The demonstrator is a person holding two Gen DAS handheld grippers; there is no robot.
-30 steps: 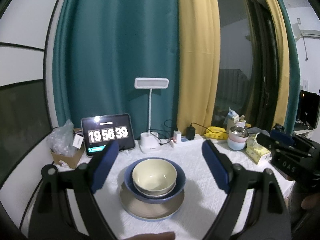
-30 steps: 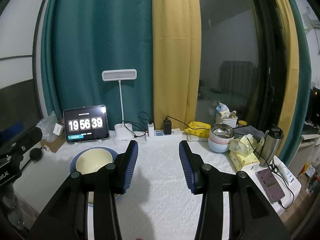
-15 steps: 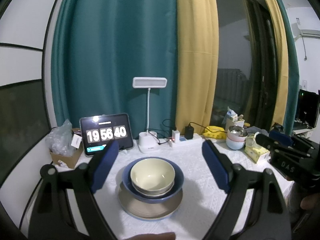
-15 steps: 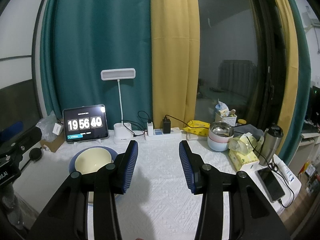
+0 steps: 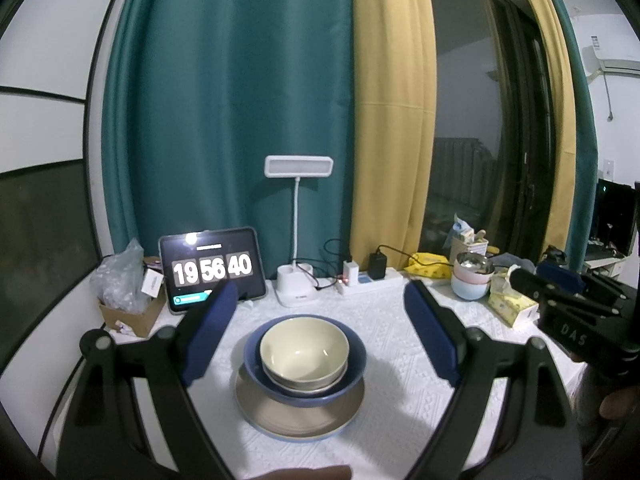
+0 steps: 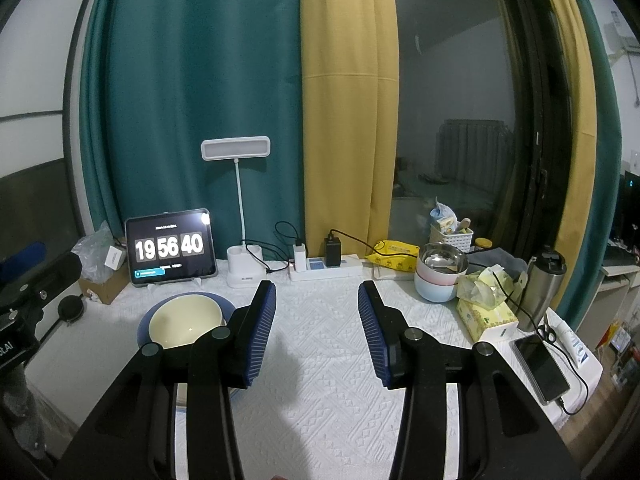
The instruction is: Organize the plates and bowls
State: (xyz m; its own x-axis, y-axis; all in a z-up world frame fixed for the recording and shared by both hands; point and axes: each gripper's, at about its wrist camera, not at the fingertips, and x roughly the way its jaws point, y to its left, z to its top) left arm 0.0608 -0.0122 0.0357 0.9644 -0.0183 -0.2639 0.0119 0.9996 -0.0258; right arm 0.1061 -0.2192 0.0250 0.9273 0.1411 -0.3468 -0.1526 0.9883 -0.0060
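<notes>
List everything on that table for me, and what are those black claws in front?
cream bowl: 1, cream, nested in the stack
blue bowl: 1, blue, under it
plate: 1, beige, stack's bottom
tablet clock: 1, black, back left
desk lamp: 1, white, back centre
power strip: 1, white, beside lamp
pastel bowls: stack, pink and blue, right
tissue box: 1, yellow, right
steel tumbler: 1, right
phone: 1, dark, right edge
left gripper: open, nothing held
right gripper: open, nothing held

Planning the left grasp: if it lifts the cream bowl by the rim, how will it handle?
The cream bowl looks glazed, so the rim is probably slick under the pads. It looks ceramic: likely rigid, fairly heavy, chip-prone. It sits nested in a grey bowl inside the blue bowl, so the one below may drag or rattle.
</notes>
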